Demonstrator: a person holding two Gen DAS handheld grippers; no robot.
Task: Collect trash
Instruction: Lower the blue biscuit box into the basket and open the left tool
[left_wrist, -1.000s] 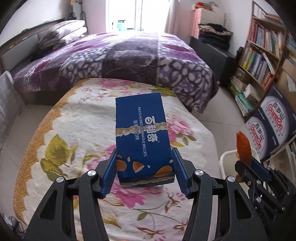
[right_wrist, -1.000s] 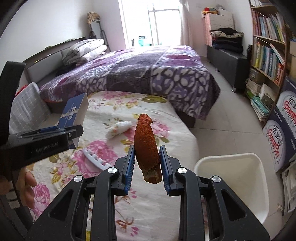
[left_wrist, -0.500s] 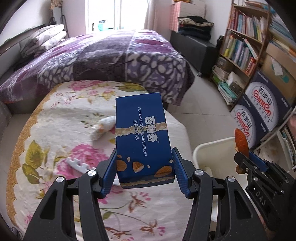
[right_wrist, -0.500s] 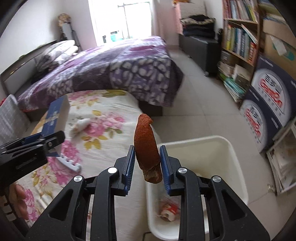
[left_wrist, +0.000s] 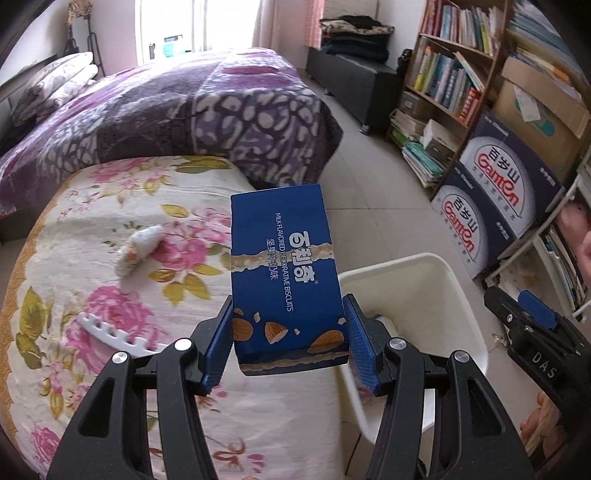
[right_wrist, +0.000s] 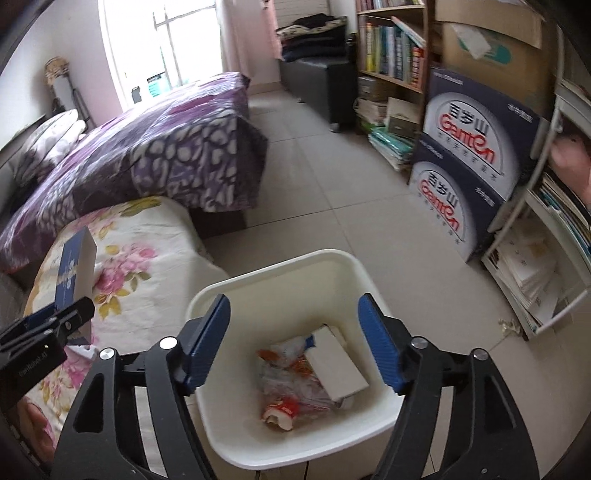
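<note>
My left gripper (left_wrist: 288, 302) is shut on a blue biscuit box (left_wrist: 284, 258), held upright above the right edge of the flowered cover, beside the white bin (left_wrist: 443, 280). In the right wrist view the same box (right_wrist: 75, 266) shows at the left. My right gripper (right_wrist: 293, 301) hangs over the bin (right_wrist: 280, 266) with its jaws opening and nothing between them. Inside the bin lie a white carton (right_wrist: 336, 363) and crumpled wrappers (right_wrist: 282, 406). A crumpled white tissue (left_wrist: 138, 249) and a white toothed plastic strip (left_wrist: 110, 330) lie on the cover.
A bed with a purple blanket (left_wrist: 184, 122) stands behind the flowered cover (left_wrist: 74, 258). Bookshelves (left_wrist: 443, 85), stacked blue water cartons (right_wrist: 476, 155) and a white wire rack (right_wrist: 546, 229) line the right wall. A person's hand (left_wrist: 576, 236) shows at the right edge. Tiled floor lies between.
Both grippers swung right, from over the cover to the bin. The right jaws opened and the brown piece they held is gone from them. The left still holds the box.
</note>
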